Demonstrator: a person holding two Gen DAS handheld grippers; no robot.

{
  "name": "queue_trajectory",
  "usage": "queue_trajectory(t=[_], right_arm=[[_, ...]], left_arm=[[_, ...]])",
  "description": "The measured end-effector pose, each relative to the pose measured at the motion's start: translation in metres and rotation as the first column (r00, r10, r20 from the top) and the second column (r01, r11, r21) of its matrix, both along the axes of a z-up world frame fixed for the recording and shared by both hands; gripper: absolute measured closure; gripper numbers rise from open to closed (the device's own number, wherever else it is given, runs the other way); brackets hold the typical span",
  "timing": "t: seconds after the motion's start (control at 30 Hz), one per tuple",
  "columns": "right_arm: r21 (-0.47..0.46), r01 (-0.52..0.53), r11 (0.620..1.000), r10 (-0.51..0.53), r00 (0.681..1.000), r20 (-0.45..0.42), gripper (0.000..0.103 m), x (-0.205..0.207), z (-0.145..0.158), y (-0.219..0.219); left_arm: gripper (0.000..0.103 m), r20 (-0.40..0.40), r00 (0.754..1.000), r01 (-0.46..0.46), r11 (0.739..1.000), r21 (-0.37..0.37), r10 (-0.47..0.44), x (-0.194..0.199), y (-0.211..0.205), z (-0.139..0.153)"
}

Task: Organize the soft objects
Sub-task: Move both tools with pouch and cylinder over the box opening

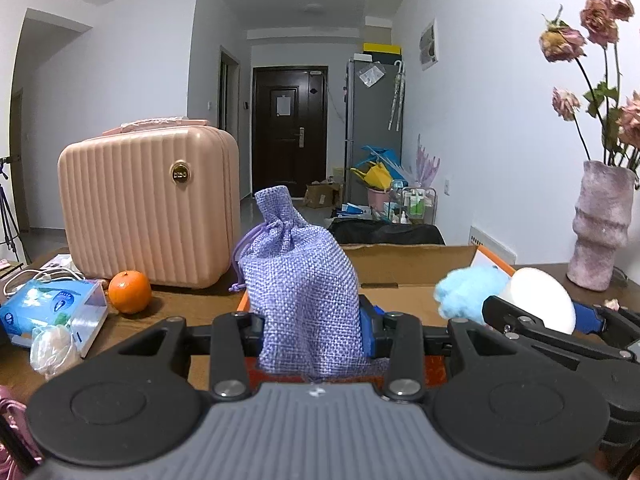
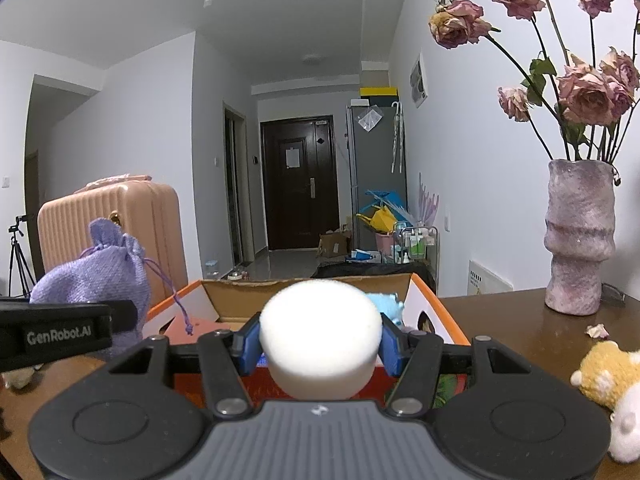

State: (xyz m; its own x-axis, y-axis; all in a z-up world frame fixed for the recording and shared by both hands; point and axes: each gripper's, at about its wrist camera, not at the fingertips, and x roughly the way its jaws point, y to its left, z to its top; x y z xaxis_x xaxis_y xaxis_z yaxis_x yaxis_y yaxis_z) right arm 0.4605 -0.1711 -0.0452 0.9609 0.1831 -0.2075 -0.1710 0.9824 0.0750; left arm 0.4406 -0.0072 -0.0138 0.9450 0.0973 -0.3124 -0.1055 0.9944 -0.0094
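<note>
Left wrist view had the left gripper [image 1: 314, 330] clamped on a purple drawstring pouch [image 1: 298, 280], held upright at the near edge of the open cardboard box [image 1: 404, 258]. The risk, as I judged it, was the loose fabric slumping through the pads if the squeeze eased before the pouch was over the opening; its dangling cord [image 1: 240, 268] could also snag on the box rim. To the left sat a tissue pack [image 1: 52, 312], an orange [image 1: 130, 292] and a pink ribbed case [image 1: 148, 204], all on the table [image 1: 184, 300] and clear of the path.

Right wrist view showed the right gripper [image 2: 318, 346] pinching a white foam puff [image 2: 320, 338] at the box's near wall. Both tools crowded the same opening, so a collision seemed the likeliest mishap. A blue plush [image 2: 386, 306] already lay inside, narrowing the room. Farther right stood a vase of dried roses [image 2: 580, 240], and plush toys [image 2: 612, 376] waited near the table edge, where a careless sweep could knock them off.
</note>
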Motion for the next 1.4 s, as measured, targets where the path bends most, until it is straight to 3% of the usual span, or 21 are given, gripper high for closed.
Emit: queue_trajectory(t=[1.4], right_arm=[[-0.055, 0.005, 0.998, -0.004, 1.000, 0.026, 0.047, 0.100, 0.000, 0.022]], left_arm=[[0.063, 0.025, 0.999, -0.022, 1.000, -0.002, 0.023, 0.099, 0.003, -0.003]])
